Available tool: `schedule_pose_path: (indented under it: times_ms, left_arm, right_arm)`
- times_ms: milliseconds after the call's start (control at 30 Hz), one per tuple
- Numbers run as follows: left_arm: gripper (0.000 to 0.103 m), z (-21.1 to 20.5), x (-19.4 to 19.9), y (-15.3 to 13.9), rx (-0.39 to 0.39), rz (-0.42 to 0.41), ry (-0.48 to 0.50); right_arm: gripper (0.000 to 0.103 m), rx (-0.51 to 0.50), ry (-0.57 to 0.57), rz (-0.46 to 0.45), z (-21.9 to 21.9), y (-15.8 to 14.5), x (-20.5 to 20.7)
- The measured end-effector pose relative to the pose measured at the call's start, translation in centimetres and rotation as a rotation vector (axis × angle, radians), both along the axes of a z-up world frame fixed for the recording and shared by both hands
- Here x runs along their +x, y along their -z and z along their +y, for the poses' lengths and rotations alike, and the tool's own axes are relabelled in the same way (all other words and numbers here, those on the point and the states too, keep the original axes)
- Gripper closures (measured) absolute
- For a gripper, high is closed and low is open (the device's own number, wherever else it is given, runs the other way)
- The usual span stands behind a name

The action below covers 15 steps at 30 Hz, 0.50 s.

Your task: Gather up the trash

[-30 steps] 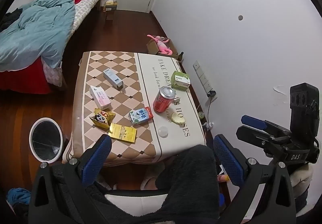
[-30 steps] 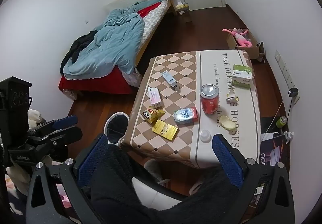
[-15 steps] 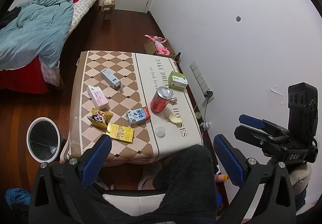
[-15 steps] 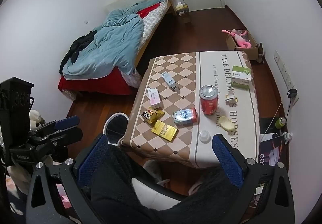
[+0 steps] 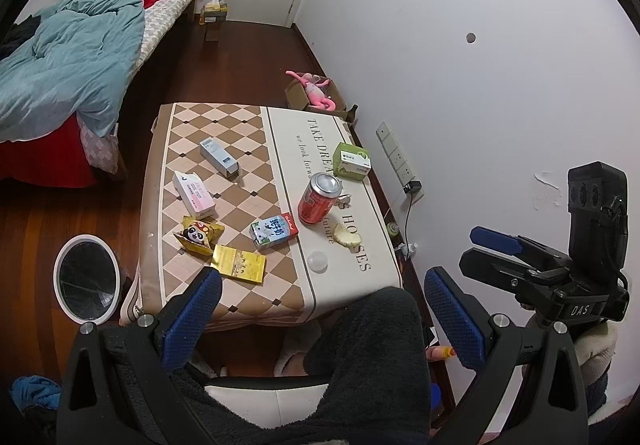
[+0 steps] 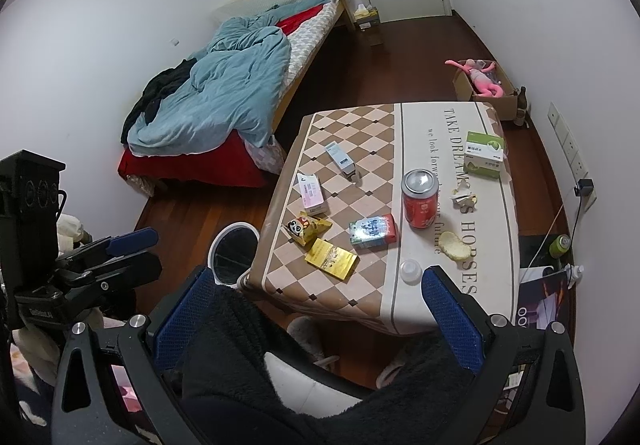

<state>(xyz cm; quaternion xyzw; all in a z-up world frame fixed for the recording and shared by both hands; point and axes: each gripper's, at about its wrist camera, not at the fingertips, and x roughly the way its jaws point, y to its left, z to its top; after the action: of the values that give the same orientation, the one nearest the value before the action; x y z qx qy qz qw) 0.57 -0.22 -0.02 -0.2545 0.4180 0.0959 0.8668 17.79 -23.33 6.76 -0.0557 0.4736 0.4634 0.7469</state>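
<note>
A low table (image 5: 240, 297) (image 6: 452, 309) holds trash: a red can (image 5: 318, 199) (image 6: 419, 199), a milk carton (image 5: 274, 231) (image 6: 373, 231), a gold packet (image 5: 239, 262) (image 6: 331, 258), a panda snack bag (image 5: 197, 235) (image 6: 305, 227), a pink box (image 5: 194, 193) (image 6: 311, 192), a blue-grey box (image 5: 219, 157) (image 6: 340, 157), a green box (image 5: 352, 160) (image 6: 485, 149), a peel (image 5: 346, 233) (image 6: 454, 245), a crumpled wrapper (image 6: 463, 197) and a clear lid (image 5: 318, 260) (image 6: 410, 269). A white bin (image 5: 86, 277) (image 6: 234, 253) stands on the floor left of the table. My left gripper (image 5: 320, 321) and right gripper (image 6: 318, 319) are open and empty, held high in front of the table.
A bed with a blue duvet (image 5: 60, 57) (image 6: 224, 93) is at the left. A cardboard box with a pink toy (image 5: 316, 93) (image 6: 484, 83) sits beyond the table. Wall sockets and a cable (image 5: 404, 173) are on the right. The person's dark-clad knees (image 5: 360, 357) are below.
Both views have shifted slightly; the table has drifted a little left and down in the left wrist view. Both grippers stay open and empty.
</note>
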Motion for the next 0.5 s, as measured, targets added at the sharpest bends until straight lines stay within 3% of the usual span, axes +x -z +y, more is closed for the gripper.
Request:
schedule_pose_path:
  times_ms: [500]
  left_arm:
    - [0.0,0.01,-0.12,-0.1,-0.002,0.0,-0.002]
  right_arm:
    - [0.0,0.003,-0.001,-0.001,0.19,0.2,-0.05]
